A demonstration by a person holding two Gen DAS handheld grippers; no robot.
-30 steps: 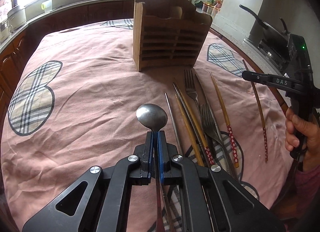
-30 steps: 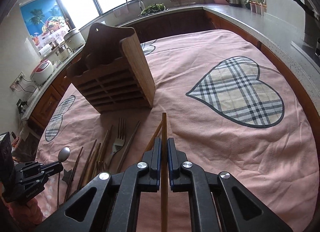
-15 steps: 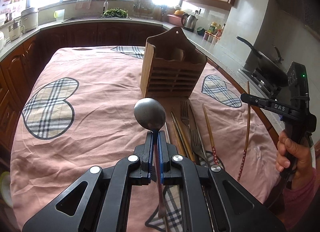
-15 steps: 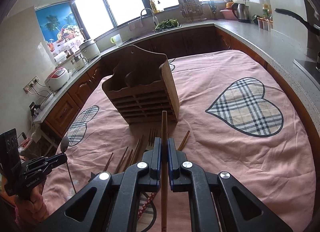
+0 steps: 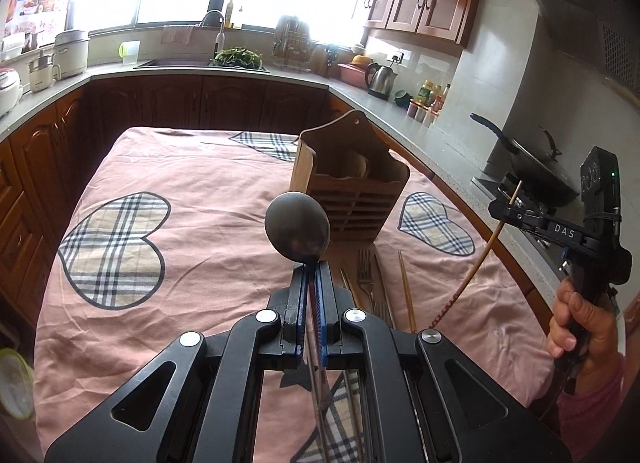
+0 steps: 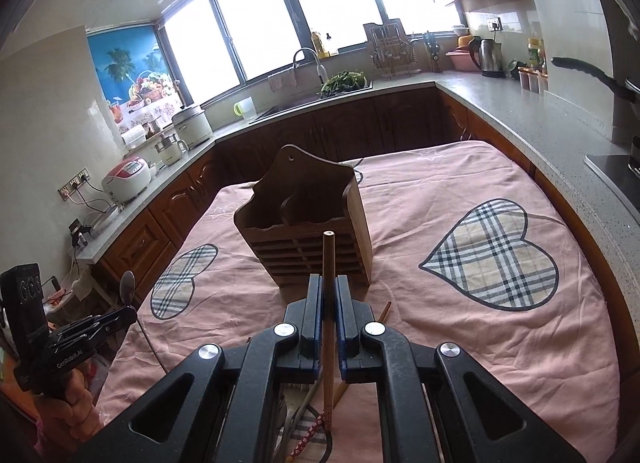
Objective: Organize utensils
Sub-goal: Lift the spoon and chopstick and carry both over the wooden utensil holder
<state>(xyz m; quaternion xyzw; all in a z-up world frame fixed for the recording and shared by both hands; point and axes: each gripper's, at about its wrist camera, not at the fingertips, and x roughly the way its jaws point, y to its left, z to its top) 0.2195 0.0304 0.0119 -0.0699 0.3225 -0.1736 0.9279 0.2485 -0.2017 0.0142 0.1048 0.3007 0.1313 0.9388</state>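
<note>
Both grippers have risen since the earlier frames, lifting the spoon and the chopstick clear of the pink cloth; more of the kitchen now shows above the worktop.

Left wrist view: the left gripper (image 5: 311, 269) has its jaws clenched on the neck of a metal spoon (image 5: 297, 226). The bowl of the spoon stands up past the fingertips and overlaps the lower front of the wooden utensil holder (image 5: 349, 191). The holder stands upright on the pink cloth (image 5: 192, 231), which covers the worktop and carries plaid hearts. On the cloth to the right of the jaws lie a fork (image 5: 365, 269) and 1 loose chopstick (image 5: 406, 289), side by side, with further utensils partly hidden behind the gripper body. At the right edge, a hand (image 5: 580, 327) holds the right gripper (image 5: 505, 210), jaws grasping a chopstick (image 5: 482, 259) that slants down toward the cloth.

Right wrist view: the right gripper (image 6: 329, 287) has its jaws clenched on the chopstick (image 6: 328, 263), whose blunt end points up in front of the slatted face of the utensil holder (image 6: 308, 231). The 2 top compartments of the holder are in view; their contents cannot be told. Below the gripper, utensils lie on the pink cloth (image 6: 440, 327), mostly hidden. At the left edge, the other hand (image 6: 74, 403) holds the left gripper (image 6: 130, 313) with the spoon (image 6: 128, 286) upright in it, well apart from the holder.
</note>
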